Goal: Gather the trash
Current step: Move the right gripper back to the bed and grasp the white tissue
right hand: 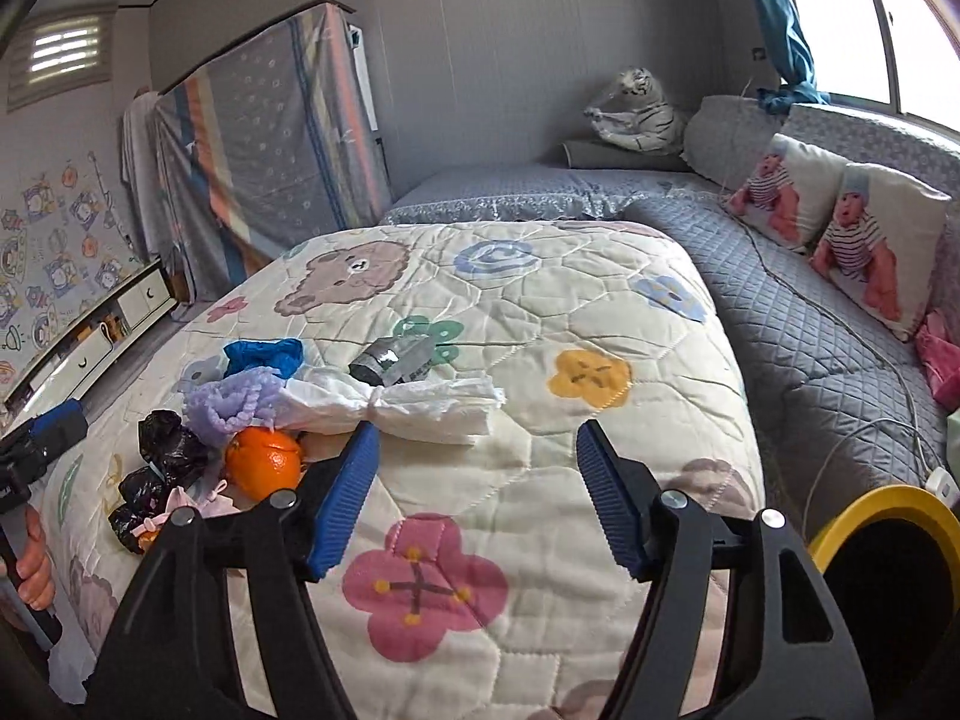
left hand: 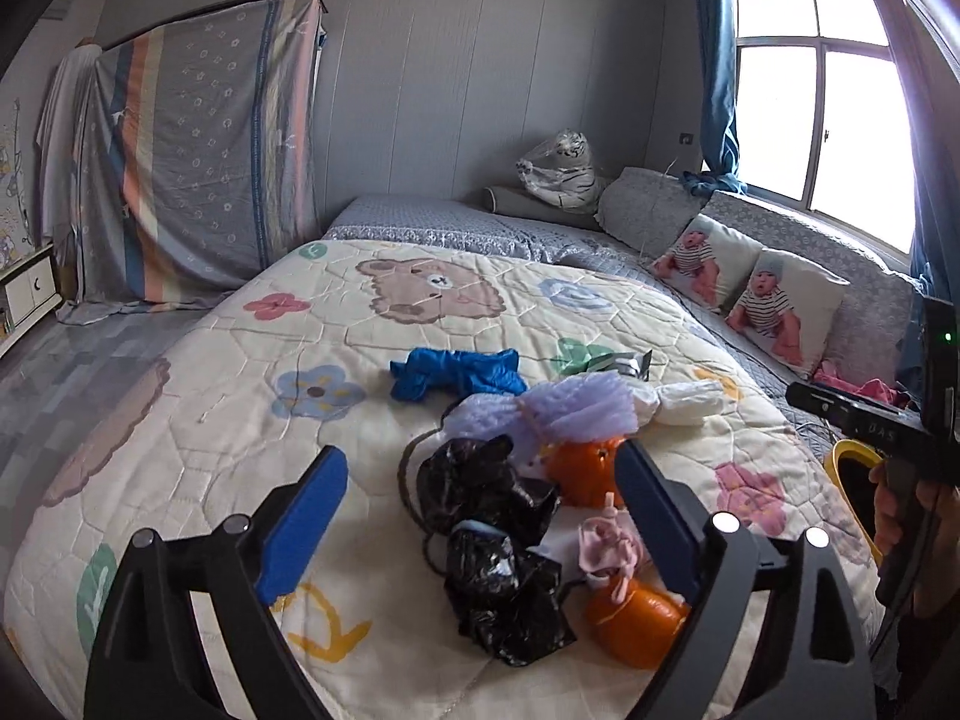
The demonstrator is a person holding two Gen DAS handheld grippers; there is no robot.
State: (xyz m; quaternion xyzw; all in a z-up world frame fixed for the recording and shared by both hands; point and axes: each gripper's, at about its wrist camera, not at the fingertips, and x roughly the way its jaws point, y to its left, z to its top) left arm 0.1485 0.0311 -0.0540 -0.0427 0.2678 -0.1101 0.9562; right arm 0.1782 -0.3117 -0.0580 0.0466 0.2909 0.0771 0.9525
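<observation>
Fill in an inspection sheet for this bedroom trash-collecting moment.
Surface: cream quilted bedspread with bear and flower prints.
Job's things: crumpled black plastic bags, orange fruit, blue plastic bag, white tied bag, lilac foam net, silver wrapper, pink scrap; yellow-rimmed bin beside the bed.
Clutter: baby-print pillows, wrapped toy tiger.
Grippers: left gripper open over the pile; right gripper open, empty.
Cables: thin cord across the grey quilt.
Surroundings: window, blue curtain, cloth-covered wardrobe.
</observation>
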